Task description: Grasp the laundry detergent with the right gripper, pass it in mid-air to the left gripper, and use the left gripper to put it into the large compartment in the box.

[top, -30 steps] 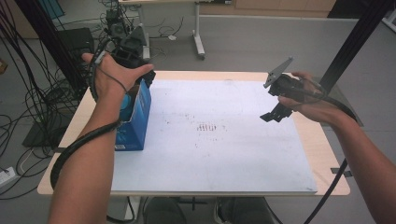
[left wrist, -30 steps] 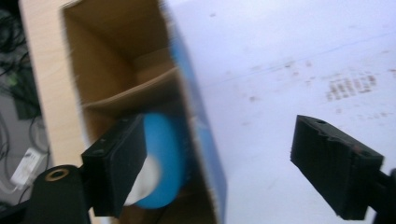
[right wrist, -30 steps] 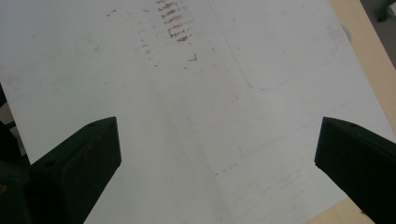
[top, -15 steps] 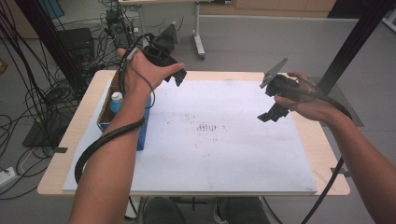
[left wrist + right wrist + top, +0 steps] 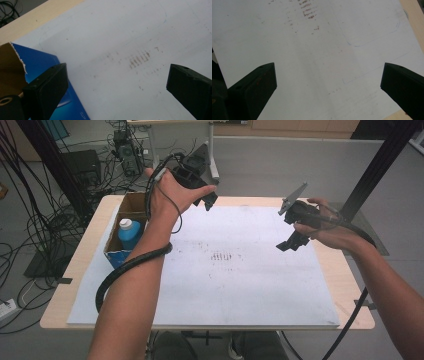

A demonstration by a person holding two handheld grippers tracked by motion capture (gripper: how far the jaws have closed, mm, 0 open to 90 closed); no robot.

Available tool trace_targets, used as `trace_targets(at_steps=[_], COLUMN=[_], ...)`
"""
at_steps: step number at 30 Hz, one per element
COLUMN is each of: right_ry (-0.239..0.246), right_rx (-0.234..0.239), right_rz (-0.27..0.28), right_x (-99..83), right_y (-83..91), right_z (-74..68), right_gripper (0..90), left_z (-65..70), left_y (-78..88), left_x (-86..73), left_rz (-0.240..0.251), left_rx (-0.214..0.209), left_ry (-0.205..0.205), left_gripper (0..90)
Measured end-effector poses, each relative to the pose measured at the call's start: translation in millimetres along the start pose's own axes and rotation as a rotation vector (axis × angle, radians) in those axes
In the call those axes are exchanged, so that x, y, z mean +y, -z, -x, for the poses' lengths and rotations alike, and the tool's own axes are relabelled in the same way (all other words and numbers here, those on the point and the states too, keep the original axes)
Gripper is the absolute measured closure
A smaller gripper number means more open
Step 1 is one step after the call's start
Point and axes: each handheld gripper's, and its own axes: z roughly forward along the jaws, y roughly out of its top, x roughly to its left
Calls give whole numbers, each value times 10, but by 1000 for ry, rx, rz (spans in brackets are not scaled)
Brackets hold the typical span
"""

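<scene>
High view shows the left gripper [image 5: 209,200], jaws just opened wide with nothing between them, raised above the table's far edge beside the blue carton [image 5: 116,254] holding a blue-capped bottle [image 5: 131,233], while the right gripper [image 5: 289,241] hangs released over the white sheet [image 5: 235,285].

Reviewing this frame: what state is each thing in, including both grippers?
Left gripper: open, empty, jaws just opened, raised beyond the box.
Right gripper: open, empty, above the white sheet.
Blue box: top torn open, on the sheet.
Blue bottle: upright inside the box, capped.
</scene>
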Motion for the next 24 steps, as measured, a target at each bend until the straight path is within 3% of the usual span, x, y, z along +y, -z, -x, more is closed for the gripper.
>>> trace_targets(at_steps=[5,8,24], right_ry=[0,0,10], right_rx=[2,1,6], right_rz=[-2,-2,-2], right_x=[16,25,78], right_y=[-7,-10,-28], right_z=[11,21,34], right_gripper=[1,1,1], left_z=[0,-7,-4], left_y=[-41,-50,-85], left_x=[28,42,90], left_rz=[-7,1,-7], left_rx=[4,-21,3], left_ry=[6,15,8], left_gripper=[45,45,44])
